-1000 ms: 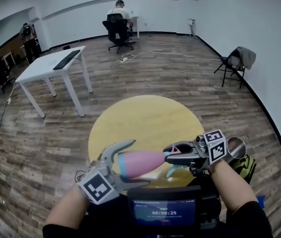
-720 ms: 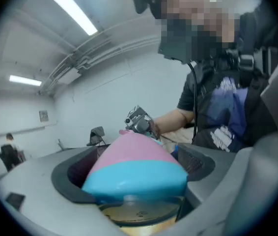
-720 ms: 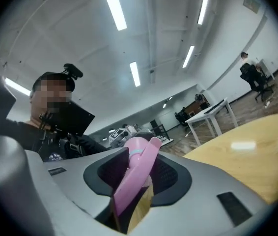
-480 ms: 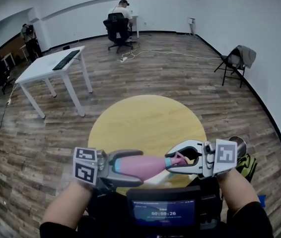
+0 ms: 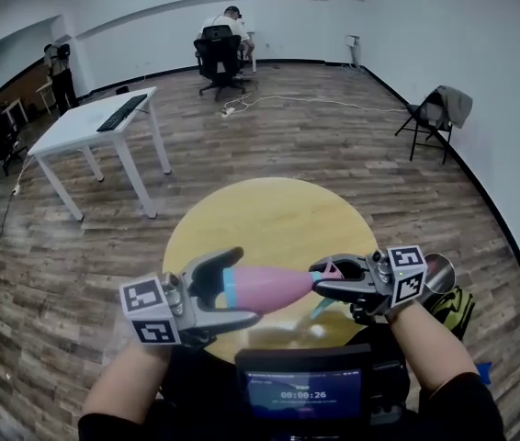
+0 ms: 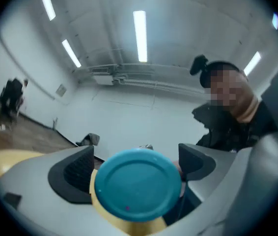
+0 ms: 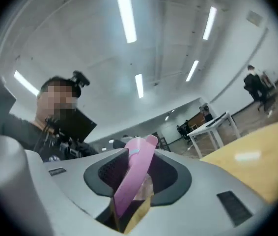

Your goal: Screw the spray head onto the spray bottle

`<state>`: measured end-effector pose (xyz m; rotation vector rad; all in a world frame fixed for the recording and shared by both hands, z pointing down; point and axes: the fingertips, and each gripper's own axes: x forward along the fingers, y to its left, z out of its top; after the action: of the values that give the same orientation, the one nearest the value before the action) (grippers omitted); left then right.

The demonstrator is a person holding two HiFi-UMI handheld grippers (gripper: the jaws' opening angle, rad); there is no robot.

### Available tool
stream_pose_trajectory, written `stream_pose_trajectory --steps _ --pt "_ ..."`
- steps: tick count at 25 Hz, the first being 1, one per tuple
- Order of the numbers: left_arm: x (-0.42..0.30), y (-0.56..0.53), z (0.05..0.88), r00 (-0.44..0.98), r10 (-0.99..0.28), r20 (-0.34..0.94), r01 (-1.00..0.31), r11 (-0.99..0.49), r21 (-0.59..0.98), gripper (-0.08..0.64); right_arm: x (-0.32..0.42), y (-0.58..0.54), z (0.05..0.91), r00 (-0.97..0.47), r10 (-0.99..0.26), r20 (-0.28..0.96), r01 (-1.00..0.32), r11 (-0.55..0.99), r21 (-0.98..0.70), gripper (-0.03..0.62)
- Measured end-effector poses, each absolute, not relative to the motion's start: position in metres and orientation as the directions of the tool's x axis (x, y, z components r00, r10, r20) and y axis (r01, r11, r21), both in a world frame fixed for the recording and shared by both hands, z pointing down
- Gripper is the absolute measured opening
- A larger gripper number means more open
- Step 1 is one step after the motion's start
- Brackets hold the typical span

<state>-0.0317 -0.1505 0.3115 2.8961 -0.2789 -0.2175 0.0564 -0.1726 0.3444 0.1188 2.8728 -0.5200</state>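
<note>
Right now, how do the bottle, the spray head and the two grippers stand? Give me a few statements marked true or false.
1. The left gripper is shut on the spray bottle. True.
2. The spray bottle stands upright on the yellow table. False: it is held roughly level above the table.
3. The right gripper grips the spray head. True.
4. The spray bottle's bottom end is pink. False: it is teal.

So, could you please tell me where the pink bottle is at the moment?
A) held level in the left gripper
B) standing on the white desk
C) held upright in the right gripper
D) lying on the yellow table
A: the left gripper is shut on the bottle near its teal base, holding it level above the table, neck toward the spray head in the right gripper.
</note>
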Motion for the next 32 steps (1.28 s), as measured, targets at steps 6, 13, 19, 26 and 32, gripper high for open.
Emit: stream_pose_trajectory --steps 6,13,19,26,32 --pt "-0.019 -0.140 0.370 0.879 -0.397 0.265 -0.242 -0.849 -0.469 0.545 0.042 -0.177 0.366 -0.976 0.073 -0.206 0.177 0.818 -0.547 0.149" --pt "-0.009 -0.129 0.384 0.891 -0.343 0.296 -0.201 -0.885 -0.420 0.541 0.038 -0.173 0.371 -0.987 0.056 -0.151 0.136 0.789 -0.599 0.155" --pt "-0.007 -0.127 0.378 0.921 -0.289 0.261 -0.198 -0.925 -0.324 0.537 0.037 -0.167 0.364 -0.988 0.048 -0.149 0.118 0.854 -0.506 0.153" --pt "-0.023 -0.131 0.359 0.999 0.010 -0.050 0.040 -0.746 0.664 0.534 0.029 -0.126 0.334 -0.995 0.059 -0.078 0.054 0.997 0.058 0.152" --pt "-0.029 -0.145 0.345 0.982 -0.072 -0.174 0.074 -0.704 0.706 0.541 0.034 -0.131 0.335 -0.993 0.046 -0.110 0.041 0.998 0.050 0.149"
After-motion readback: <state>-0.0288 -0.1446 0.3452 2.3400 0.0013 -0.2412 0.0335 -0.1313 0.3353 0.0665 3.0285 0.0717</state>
